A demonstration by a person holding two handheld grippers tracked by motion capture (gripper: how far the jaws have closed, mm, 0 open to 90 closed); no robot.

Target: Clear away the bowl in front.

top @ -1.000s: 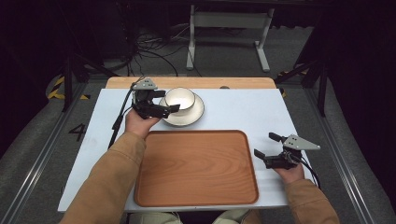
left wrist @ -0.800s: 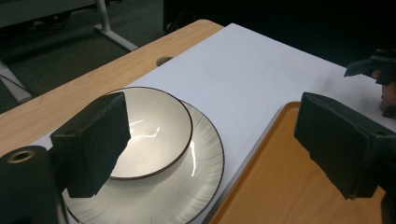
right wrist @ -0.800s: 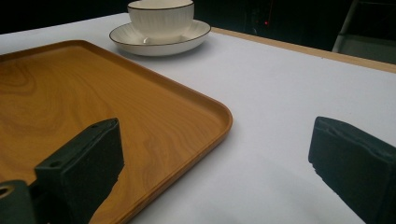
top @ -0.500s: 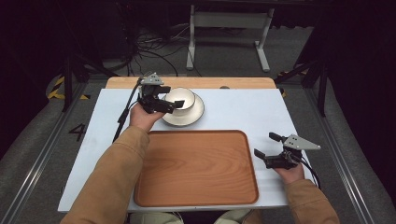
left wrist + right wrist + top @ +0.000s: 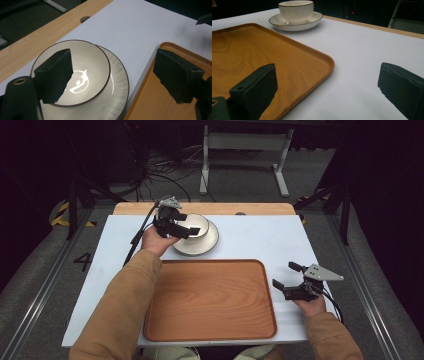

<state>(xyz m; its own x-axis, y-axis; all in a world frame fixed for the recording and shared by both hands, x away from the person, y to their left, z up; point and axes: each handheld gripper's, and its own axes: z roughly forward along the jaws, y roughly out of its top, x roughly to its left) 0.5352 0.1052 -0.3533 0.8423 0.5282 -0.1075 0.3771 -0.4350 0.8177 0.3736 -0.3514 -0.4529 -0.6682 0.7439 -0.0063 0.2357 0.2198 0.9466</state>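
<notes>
The left tool (image 5: 187,226) has slid a little further over the bowl (image 5: 199,226) since a moment ago; the right tool (image 5: 289,275) has stayed put. There is one bowl, and it sits on one saucer (image 5: 206,245) at the far side of the white counter (image 5: 260,237). The left tool's two jaws are spread wide: one hangs over the inside of the bowl, the other is out past the saucer, above the edge of the one wooden tray (image 5: 210,300). The right tool is spread too and holds nothing, just beside the tray's right edge, well apart from the bowl.
</notes>
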